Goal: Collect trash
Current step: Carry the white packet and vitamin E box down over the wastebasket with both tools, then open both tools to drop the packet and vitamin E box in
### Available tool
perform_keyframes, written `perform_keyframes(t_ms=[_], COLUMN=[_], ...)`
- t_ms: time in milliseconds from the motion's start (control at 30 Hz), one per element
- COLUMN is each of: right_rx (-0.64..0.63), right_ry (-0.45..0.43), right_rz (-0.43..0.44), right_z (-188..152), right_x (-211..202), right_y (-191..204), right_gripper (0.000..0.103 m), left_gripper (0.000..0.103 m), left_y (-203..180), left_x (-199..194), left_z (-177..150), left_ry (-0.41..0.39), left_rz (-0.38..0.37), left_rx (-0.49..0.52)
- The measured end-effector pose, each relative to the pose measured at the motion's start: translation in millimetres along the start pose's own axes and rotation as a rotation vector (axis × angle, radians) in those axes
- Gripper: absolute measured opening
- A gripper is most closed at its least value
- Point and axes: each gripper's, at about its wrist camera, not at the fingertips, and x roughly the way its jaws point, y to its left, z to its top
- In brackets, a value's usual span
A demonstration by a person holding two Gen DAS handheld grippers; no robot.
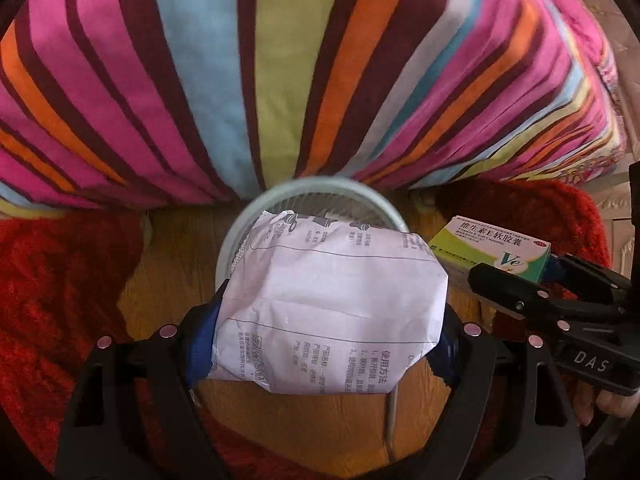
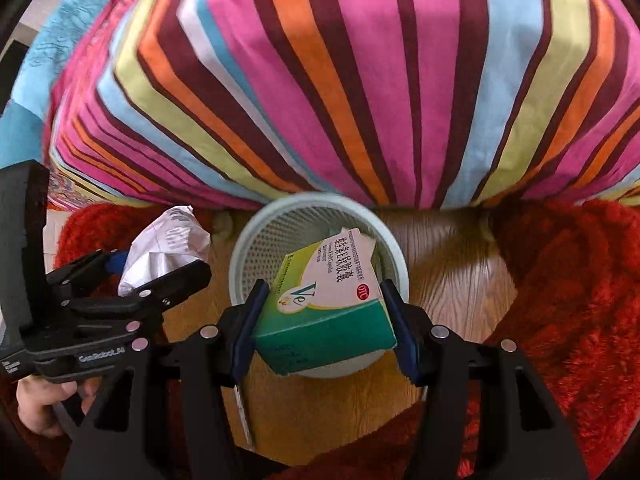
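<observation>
Squarely between fingers [image 2: 394, 320], medicine box [image 2: 324, 312], over basket [image 2: 280, 240]

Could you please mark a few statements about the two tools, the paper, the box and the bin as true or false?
1. The left tool grips a crumpled printed paper. True.
2. The right tool is empty. False: it is closed on a green and white medicine box.
3. The waste bin is a pale mesh basket standing on a wooden floor. True.
4. The box already lies at the bottom of the bin. False: it is held between the pads above the bin's opening.
5. A red fluffy rug lies beside the bin. True.
6. The fabric behind the bin is plain white. False: the striped fabric is multicoloured.
</observation>
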Motion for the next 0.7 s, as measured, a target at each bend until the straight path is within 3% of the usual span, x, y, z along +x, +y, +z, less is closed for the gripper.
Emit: perform_keyframes(t_ms=[167, 400, 700], right_rx=[0.028, 0.070, 0.142], right_ry=[0.089, 0.191, 0.250], right_rz=[0.007, -0.003, -0.007], right_z=[-2, 3, 9], right_x=[24, 54, 79], right_y=[-7, -11, -22], right_gripper=[0.054, 0.054, 0.054], left_gripper=[0.081, 0.081, 0.081], left_y=[12, 20, 24], left_x=[25, 46, 69], left_z=[-1, 0, 0], left_ry=[0.100, 0.180, 0.274], left_rz=[0.012, 0.012, 0.028], left_rx=[-0.047, -0.089, -0.115])
